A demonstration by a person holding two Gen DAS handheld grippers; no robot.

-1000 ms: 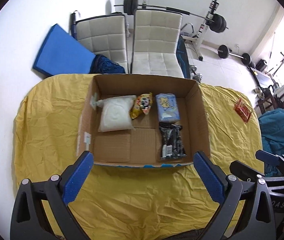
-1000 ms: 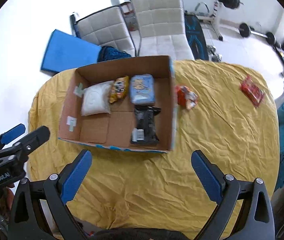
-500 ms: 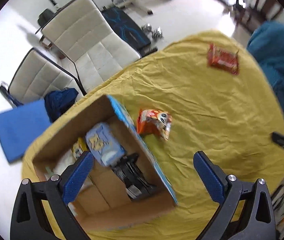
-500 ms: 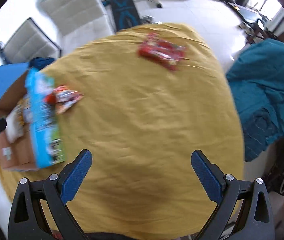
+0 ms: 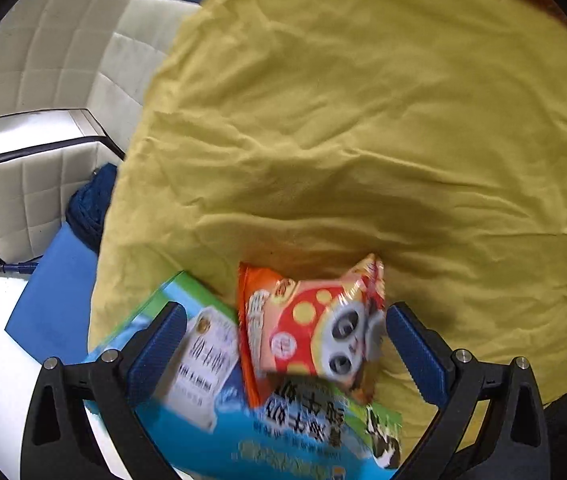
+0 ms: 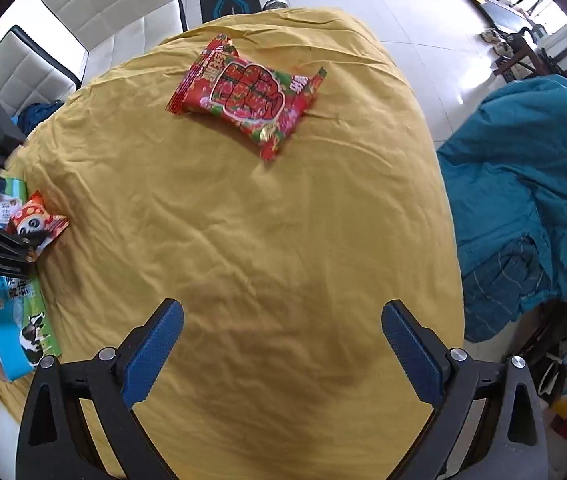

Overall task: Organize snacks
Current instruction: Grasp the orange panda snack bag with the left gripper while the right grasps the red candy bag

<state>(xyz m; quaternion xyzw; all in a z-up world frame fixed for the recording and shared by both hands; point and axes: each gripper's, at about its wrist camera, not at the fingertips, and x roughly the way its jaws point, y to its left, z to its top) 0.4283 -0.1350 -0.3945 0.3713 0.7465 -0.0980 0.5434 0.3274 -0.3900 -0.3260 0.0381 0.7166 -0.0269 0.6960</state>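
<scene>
An orange panda snack packet (image 5: pixel 315 328) lies on the yellow cloth against the blue printed side of the cardboard box (image 5: pixel 283 436). My left gripper (image 5: pixel 283 344) hangs open over it, one finger on each side, not touching. In the right wrist view the same packet (image 6: pixel 37 226) shows at the far left beside the box (image 6: pixel 11 320) and the left gripper's dark body. A red snack packet (image 6: pixel 245 98) lies flat far across the cloth. My right gripper (image 6: pixel 281 344) is open above bare cloth, well short of it.
The yellow cloth (image 6: pixel 263 240) covers a round table. Two white padded chairs (image 5: pixel 63 52) stand past its far edge, with a blue mat (image 5: pixel 59 300) on the floor. A teal cloth heap (image 6: pixel 531 184) sits to the right of the table.
Both grippers swung right, away from the box. The left one dropped down close over the orange panda packet. The right one now faces the red packet.
</scene>
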